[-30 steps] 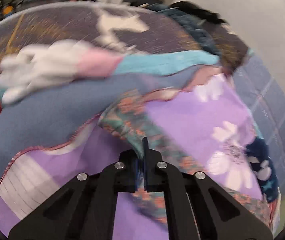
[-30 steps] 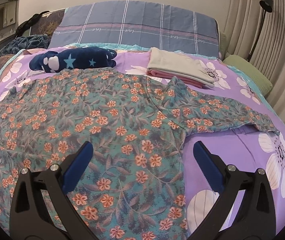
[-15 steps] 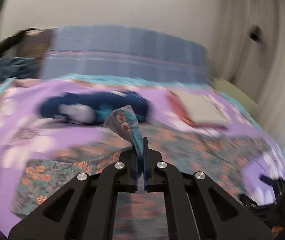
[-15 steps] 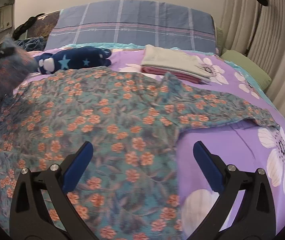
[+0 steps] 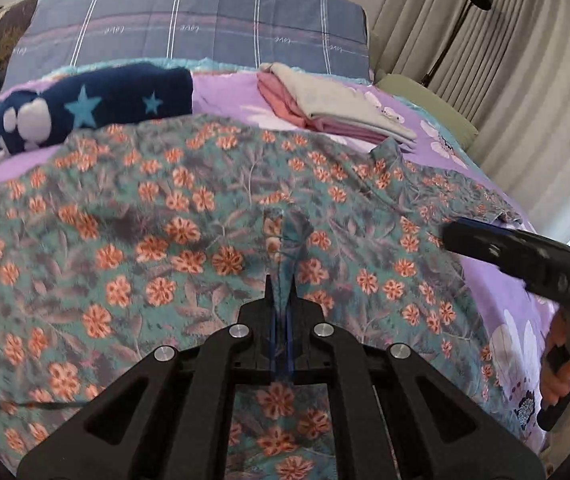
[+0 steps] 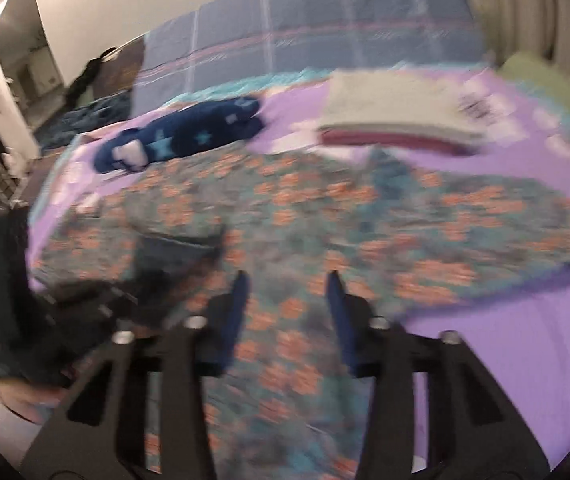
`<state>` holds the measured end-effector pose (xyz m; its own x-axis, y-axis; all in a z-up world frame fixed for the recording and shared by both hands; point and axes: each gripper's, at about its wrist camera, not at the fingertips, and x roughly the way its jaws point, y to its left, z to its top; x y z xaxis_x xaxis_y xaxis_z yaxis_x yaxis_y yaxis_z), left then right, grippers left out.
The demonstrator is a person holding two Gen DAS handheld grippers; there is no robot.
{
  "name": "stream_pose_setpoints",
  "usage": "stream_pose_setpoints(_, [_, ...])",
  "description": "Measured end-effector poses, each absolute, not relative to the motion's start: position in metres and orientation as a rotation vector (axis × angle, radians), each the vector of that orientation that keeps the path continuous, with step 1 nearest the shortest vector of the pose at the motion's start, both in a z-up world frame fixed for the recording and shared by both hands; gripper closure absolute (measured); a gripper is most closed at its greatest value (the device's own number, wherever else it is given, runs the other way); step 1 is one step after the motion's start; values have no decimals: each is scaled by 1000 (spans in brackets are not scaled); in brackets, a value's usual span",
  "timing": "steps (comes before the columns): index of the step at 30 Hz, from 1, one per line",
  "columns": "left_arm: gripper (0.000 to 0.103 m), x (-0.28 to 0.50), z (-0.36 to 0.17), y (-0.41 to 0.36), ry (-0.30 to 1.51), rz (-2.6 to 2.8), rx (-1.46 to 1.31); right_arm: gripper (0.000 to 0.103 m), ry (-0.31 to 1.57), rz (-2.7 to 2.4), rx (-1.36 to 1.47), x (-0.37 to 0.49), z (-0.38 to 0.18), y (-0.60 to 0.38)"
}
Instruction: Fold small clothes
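Observation:
A teal shirt with orange flowers (image 5: 173, 216) lies spread on the purple bedspread (image 5: 501, 292). My left gripper (image 5: 281, 284) is shut on its left sleeve end (image 5: 285, 236), which is folded across onto the shirt body. My right gripper (image 6: 287, 288) is open with nothing between its blue pads, low over the shirt (image 6: 305, 216); its view is blurred. The right gripper also shows in the left wrist view (image 5: 517, 252) at the right, over the shirt's right side. The left gripper shows dimly at the left edge of the right wrist view (image 6: 65, 308).
A folded stack of grey and pink clothes (image 5: 333, 104) and a navy star-patterned bundle (image 5: 85, 112) lie beyond the shirt. A blue plaid pillow (image 5: 189, 24) stands at the head. A green pillow (image 5: 425, 104), curtains and a floor lamp (image 5: 465, 20) are at the right.
My left gripper has carried the sleeve end from the bed's left side across onto the shirt body. My right gripper has narrowed its opening and swung left and down toward the shirt.

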<state>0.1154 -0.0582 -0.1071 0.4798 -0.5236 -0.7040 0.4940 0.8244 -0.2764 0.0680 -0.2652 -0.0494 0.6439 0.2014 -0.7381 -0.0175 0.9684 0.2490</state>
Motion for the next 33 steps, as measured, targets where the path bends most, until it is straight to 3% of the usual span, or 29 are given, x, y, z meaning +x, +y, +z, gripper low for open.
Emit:
stream_pose_setpoints(3, [100,112,-110,-63,875,-624,-25,63,938,246,315,97,-59,-258])
stream_pose_setpoints(6, [100,112,-111,-65,875,-629,-21,52,1025,330,424,126,-73,-250])
stream_pose_setpoints(14, [100,108,-100,-61,845,-635,-52,48,1198,431,645,167,-106,-234])
stream_pose_setpoints(15, [100,106,-96,-61,834,-639,-54,59,1205,446,664,172,-106,-232])
stream_pose_setpoints(16, [100,105,-93,-62,826,-645,-56,85,1208,457,671,175,-105,-229])
stream_pose_setpoints(17, [100,104,-89,-64,818,-650,-59,96,1209,471,667,178,-101,-224])
stream_pose_setpoints(24, [99,108,-52,-79,710,-683,-127,97,933,413,444,168,-22,-227])
stream_pose_setpoints(26, [87,110,-50,-90,714,-695,-128,97,912,378,417,167,-18,-242])
stream_pose_setpoints(28, [62,107,-52,-94,728,-681,-107,90,931,329,385,171,-30,-254])
stream_pose_setpoints(31, [53,97,-58,-83,728,-641,-49,74,1031,224,392,173,-68,-280])
stream_pose_setpoints(33, [46,90,-61,-57,721,-578,-21,74,1064,224,493,168,-87,-299])
